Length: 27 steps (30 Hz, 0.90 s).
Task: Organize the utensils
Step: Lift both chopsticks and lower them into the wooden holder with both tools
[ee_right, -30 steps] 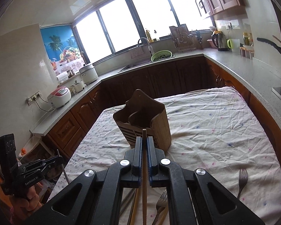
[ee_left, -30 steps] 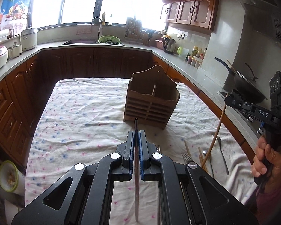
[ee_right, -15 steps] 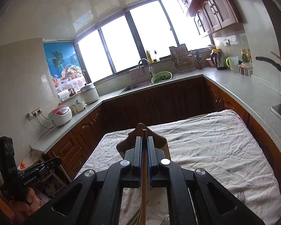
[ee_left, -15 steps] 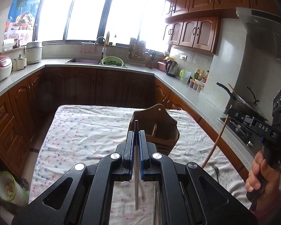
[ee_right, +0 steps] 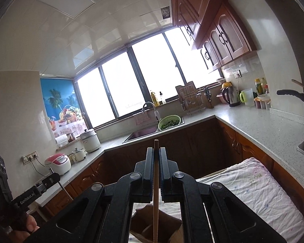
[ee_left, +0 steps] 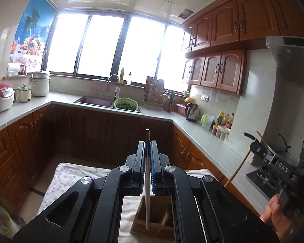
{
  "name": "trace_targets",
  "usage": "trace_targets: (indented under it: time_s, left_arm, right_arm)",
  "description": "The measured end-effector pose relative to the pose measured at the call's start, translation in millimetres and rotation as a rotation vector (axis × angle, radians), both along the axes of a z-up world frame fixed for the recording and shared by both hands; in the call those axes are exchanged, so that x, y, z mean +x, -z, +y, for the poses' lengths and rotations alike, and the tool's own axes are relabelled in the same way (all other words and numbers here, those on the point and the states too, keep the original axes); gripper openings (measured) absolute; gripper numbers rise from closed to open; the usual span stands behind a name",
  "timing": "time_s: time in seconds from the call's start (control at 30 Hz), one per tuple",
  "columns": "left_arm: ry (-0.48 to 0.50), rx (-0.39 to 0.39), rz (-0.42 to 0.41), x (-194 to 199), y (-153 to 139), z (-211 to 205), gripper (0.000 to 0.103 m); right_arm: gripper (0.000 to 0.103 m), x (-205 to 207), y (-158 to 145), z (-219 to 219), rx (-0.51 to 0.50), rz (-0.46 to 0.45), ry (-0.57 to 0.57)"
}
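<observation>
My left gripper (ee_left: 147,144) is shut on a thin pale chopstick (ee_left: 147,192) that hangs down over the wooden utensil holder (ee_left: 154,222) below it. My right gripper (ee_right: 156,150) is shut on a wooden chopstick (ee_right: 155,198) whose lower end points into the same wooden holder (ee_right: 152,225). The right gripper also shows in the left wrist view (ee_left: 273,162) with its chopstick slanting down. The left gripper shows at the left edge of the right wrist view (ee_right: 48,180). Both grippers are raised above the holder and tilted upward.
The holder stands on a table with a flowered cloth (ee_right: 259,186). Dark wooden cabinets and a grey counter (ee_left: 194,125) ring the room, with a sink (ee_left: 95,101), a green colander (ee_left: 125,104), a kettle (ee_left: 192,109) and a rice cooker (ee_left: 1,97).
Both grippers have risen and tilted up with their chopsticks. The holder has dropped from mid-frame to beneath the grippers, and the loose utensils on the cloth are out of view.
</observation>
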<state>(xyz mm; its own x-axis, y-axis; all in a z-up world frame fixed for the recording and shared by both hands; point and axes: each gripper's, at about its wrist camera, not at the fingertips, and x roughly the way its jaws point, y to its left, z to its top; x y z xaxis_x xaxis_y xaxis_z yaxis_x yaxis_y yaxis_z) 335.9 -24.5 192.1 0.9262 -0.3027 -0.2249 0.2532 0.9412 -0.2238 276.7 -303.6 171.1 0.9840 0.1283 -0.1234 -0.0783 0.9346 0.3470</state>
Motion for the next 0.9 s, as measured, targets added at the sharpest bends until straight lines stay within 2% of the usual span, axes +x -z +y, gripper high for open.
trace_targets:
  time_s: [0.13, 0.3, 0.4, 0.6, 0.73, 0.9]
  left_arm:
    - [-0.042, -0.036, 0.009, 33, 14, -9, 0.004]
    - [-0.081, -0.047, 0.056, 65, 59, -21, 0.004]
    - [-0.061, -0.056, 0.082, 75, 84, -26, 0.004]
    - [-0.070, -0.020, 0.116, 82, 111, -36, 0.004]
    - [-0.063, -0.015, 0.151, 85, 122, -34, 0.005]
    - [-0.050, 0.011, 0.182, 88, 132, -38, 0.006]
  right_arm:
    - [0.004, 27, 10, -2, -0.016, -0.002, 0.023]
    - [0.004, 49, 49, 1, -0.027, 0.023, 0.040]
    - [0.004, 53, 73, 1, -0.015, 0.025, 0.047]
    - [0.004, 59, 104, 0, 0.017, 0.044, 0.045]
    - [0.004, 59, 112, -1, 0.019, 0.060, 0.033]
    - [0.004, 60, 109, -4, 0.011, 0.088, 0.017]
